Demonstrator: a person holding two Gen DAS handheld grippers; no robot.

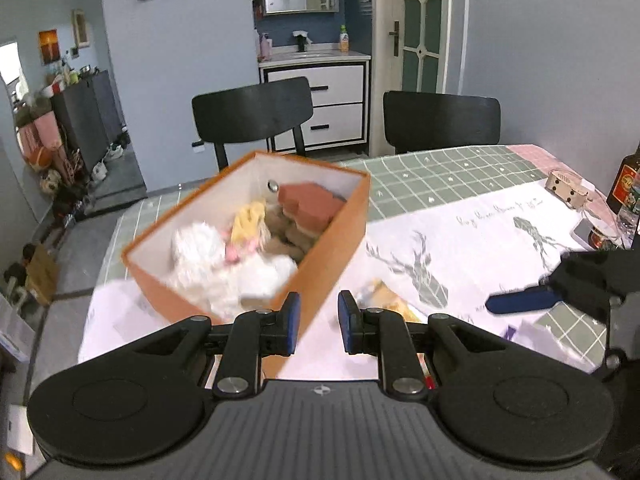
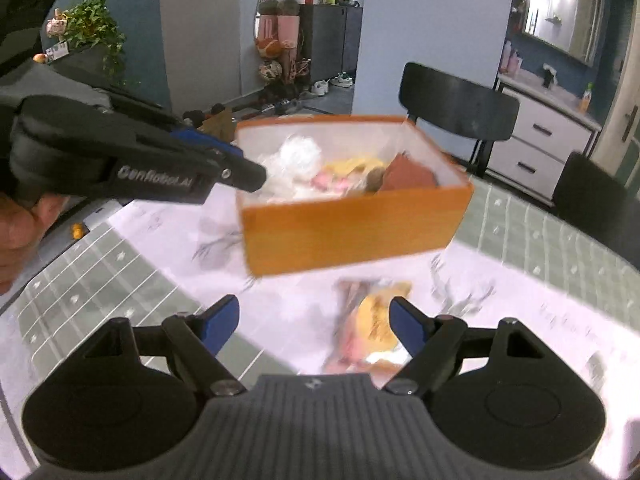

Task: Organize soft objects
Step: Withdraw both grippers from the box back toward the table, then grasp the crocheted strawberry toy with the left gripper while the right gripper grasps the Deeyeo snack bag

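An orange box (image 1: 320, 256) (image 2: 352, 228) stands on the table and holds several soft things: white plush (image 1: 200, 248), a yellow and pink toy (image 1: 248, 224), a brown toy and a red-brown piece (image 1: 312, 200). My left gripper (image 1: 316, 320) is open with a small gap, at the box's near corner, and holds nothing. In the right wrist view the left gripper (image 2: 240, 160) reaches to the box's left rim. My right gripper (image 2: 314, 328) is open and empty. A yellow and pink packet (image 2: 372, 328) lies on the table just ahead of it, blurred.
The table has a white deer-print and green checked cloth (image 1: 460, 184). Two black chairs (image 1: 252, 112) stand at the far side. A dark bottle (image 1: 624, 184), a small beige device (image 1: 566, 188) and a jar stand at the right edge.
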